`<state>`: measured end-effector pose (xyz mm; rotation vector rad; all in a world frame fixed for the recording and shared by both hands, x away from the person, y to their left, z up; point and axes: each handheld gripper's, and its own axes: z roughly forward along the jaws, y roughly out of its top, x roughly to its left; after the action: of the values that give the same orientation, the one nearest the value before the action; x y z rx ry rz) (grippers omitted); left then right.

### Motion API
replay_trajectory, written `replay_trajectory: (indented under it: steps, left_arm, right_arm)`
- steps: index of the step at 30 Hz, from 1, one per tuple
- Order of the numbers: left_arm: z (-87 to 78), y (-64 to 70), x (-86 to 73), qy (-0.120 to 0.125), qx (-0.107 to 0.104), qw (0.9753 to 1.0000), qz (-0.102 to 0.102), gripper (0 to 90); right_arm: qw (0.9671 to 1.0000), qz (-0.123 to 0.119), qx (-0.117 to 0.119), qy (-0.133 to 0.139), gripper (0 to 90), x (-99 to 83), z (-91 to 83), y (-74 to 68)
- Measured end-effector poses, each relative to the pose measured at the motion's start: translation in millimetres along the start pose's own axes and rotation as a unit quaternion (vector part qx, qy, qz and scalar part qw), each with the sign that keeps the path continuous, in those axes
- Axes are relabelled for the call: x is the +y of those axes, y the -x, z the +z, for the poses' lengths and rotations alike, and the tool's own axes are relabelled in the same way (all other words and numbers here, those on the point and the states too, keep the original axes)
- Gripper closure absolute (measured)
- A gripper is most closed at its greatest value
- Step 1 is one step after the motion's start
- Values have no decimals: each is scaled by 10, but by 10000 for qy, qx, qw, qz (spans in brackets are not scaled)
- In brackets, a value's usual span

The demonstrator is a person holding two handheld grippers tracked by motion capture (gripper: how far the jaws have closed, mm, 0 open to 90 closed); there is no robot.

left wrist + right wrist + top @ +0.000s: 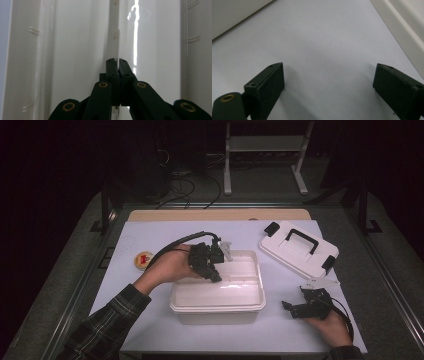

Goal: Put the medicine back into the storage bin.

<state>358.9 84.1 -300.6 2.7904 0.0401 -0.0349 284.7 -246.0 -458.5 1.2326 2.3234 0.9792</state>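
Observation:
A white plastic bin [220, 307] stands open in the middle of the table. My left gripper [216, 276] reaches down into its left half. In the left gripper view the jaws [117, 61] are shut on a thin white plate [115, 37] seen edge-on, which runs upright along the bin's glossy inner floor [75, 50]. My right gripper [289, 307] rests low on the table to the right of the bin's front corner. Its jaws [329, 77] stand wide open over the bare pale tabletop [324, 37], with nothing between them.
The bin's white lid [298, 249], with a black handle and black latches, lies flat at the back right. A small round red and yellow disc [144, 260] sits left of the bin. White plastic edges [234, 15] border the right gripper view.

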Motion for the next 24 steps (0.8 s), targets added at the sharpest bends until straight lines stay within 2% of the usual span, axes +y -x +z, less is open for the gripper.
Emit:
replay_trajectory:
  steps: [6,12,19,24]
  left_arm:
    - [-105,11,9,88,56,9999,-27,888]
    - [-335,31,-44,360,121,9992,-106,888]
    - [-525,51,-171,321,228,9989,-246,888]
    - [-622,51,-325,273,318,9983,-406,888]
  right_arm:
    - [10000,-4,-1,0,92,0,0,1]
    - [10000,-7,8,5,92,0,1,2]
    - [10000,-11,5,7,92,0,2,2]
    - [10000,-14,4,8,92,-1,2,2]
